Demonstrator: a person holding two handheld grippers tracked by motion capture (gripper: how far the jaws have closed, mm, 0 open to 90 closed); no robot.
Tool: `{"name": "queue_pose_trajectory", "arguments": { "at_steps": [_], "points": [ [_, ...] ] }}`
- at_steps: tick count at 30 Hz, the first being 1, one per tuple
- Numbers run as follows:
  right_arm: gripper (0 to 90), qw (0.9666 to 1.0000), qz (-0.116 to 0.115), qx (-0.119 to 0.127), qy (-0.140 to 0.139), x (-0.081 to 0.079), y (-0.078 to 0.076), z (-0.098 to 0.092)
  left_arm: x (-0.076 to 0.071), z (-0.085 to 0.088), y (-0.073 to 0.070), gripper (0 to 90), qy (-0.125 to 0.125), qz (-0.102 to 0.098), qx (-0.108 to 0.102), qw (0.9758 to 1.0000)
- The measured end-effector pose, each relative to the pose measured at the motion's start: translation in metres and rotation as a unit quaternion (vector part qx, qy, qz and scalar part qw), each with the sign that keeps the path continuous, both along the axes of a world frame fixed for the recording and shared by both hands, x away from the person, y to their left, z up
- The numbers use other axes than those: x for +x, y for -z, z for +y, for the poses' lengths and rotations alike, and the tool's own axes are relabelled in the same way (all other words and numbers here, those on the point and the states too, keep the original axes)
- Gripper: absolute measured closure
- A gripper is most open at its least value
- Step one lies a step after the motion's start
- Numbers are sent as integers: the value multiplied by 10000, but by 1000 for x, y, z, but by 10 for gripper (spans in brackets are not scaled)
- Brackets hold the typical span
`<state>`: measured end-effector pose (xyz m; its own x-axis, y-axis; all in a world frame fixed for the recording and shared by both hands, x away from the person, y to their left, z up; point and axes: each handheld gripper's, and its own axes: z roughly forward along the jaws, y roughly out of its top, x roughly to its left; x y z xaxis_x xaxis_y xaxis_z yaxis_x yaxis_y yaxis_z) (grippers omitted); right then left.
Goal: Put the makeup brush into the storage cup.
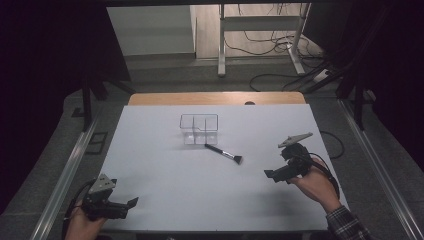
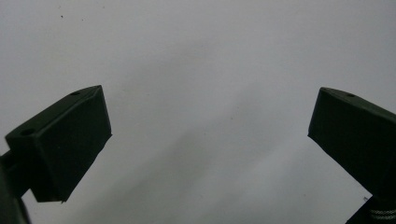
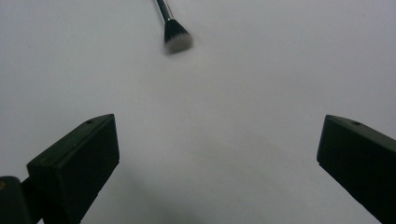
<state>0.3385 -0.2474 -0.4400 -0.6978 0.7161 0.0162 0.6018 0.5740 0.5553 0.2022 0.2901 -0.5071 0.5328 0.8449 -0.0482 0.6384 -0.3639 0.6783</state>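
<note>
White table bears clear box, brush.

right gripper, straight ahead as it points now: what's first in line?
Probably the brush: its bristle end lies ahead of the open right gripper, a bit left of centre. Bare table lies between; depth is unclear.

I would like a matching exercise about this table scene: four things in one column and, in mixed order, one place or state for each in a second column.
Things:
1. brush
2. clear divided box
3. left gripper
4. right gripper

Places or states:
A. near the front left corner of the white table, jaws open
B. stands empty near the middle of the table, towards the far edge
C. lies flat just in front of the box, bristles pointing right
D. at the right side, jaws open, facing the bristles

Pairs: 1-C, 2-B, 3-A, 4-D
</note>
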Motion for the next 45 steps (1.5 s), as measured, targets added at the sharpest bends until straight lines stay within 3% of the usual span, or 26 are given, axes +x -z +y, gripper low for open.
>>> {"name": "queue_pose_trajectory", "arguments": {
  "at_steps": [20,35,45],
  "points": [
    [0,9986,273,-429,-159,23,2,22,0,1,0,0,-33,-25,-3,10000],
    [0,9972,448,-583,-143,43,-13,31,0,2,0,0,-12,-13,11,10000],
    [0,9964,443,-664,-285,51,-10,50,0,3,-1,0,-48,-28,-49,10000]
  ]
}}
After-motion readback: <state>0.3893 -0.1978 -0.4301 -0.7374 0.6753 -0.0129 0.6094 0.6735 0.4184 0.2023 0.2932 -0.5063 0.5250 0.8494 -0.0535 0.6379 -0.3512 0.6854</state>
